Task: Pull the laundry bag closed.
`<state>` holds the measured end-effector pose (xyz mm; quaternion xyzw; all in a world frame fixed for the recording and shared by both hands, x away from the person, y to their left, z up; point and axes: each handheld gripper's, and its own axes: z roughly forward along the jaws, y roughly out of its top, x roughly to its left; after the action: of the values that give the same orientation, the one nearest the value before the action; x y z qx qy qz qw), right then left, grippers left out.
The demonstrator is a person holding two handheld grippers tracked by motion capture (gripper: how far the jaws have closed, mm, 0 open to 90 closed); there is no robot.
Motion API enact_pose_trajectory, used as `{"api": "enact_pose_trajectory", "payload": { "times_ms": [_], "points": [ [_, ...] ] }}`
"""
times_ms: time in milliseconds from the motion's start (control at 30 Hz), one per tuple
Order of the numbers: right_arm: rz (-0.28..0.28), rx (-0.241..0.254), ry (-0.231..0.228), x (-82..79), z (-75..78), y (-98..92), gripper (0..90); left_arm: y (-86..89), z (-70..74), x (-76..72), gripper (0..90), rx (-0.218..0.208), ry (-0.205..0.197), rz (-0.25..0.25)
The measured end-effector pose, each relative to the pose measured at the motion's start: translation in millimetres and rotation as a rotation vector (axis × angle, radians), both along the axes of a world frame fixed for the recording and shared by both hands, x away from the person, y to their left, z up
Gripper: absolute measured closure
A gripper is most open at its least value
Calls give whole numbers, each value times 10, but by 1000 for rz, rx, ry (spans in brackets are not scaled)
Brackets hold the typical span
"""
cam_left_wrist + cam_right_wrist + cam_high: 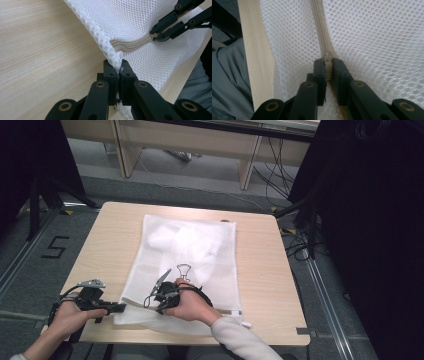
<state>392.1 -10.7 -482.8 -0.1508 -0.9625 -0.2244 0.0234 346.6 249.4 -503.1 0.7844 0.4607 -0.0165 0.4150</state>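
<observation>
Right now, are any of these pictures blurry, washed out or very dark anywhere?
High view: the mesh bag glares almost pure white, its weave lost, and the right side sinks into black. Left gripper view: the mesh and zip are sharp, while the left gripper's near links at the bottom go soft. Right gripper view: the zipper pull is crisp between the right gripper's jaws, with even light.

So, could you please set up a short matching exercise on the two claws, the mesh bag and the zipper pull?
Things:
1. left claw
2. right claw
3. mesh bag
4. zipper pull

States:
A. lies flat on the wooden table
B. shut on the bag's corner edge
C. pinched between two black jaws
D. shut on the zipper pull

Pairs: 1-B, 2-D, 3-A, 4-C
</observation>
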Motion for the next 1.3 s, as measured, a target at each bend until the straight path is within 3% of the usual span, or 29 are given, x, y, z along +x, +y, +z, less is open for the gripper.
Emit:
{"api": "enact_pose_trajectory", "payload": {
  "times_ms": [467, 733, 867, 933, 1033, 1067, 1300],
  "points": [
    [-5, -10, 7, -5, 20, -28, 827, 10, 9, 7, 857, 8, 17, -17],
    [2, -9, 4, -1, 19, -46, 827, -3, -1, 0, 857, -1, 1, -1],
    [-25, -16, 27, -16, 24, -63, 827, -4, -1, -1, 857, 0, 0, 0],
    [-11, -21, 10, -2, 25, -74, 827, -1, 1, 0, 857, 1, 0, 1],
    [-7, -24, 6, 2, 24, -88, 827, -3, 1, -1, 857, 3, -1, 1],
    [-26, -20, 26, -12, 26, -94, 827, -2, 1, -1, 857, 2, 0, 1],
    [-8, -22, 8, 6, 29, -118, 827, -1, 0, 0, 857, 3, 0, 1]
  ]
}}
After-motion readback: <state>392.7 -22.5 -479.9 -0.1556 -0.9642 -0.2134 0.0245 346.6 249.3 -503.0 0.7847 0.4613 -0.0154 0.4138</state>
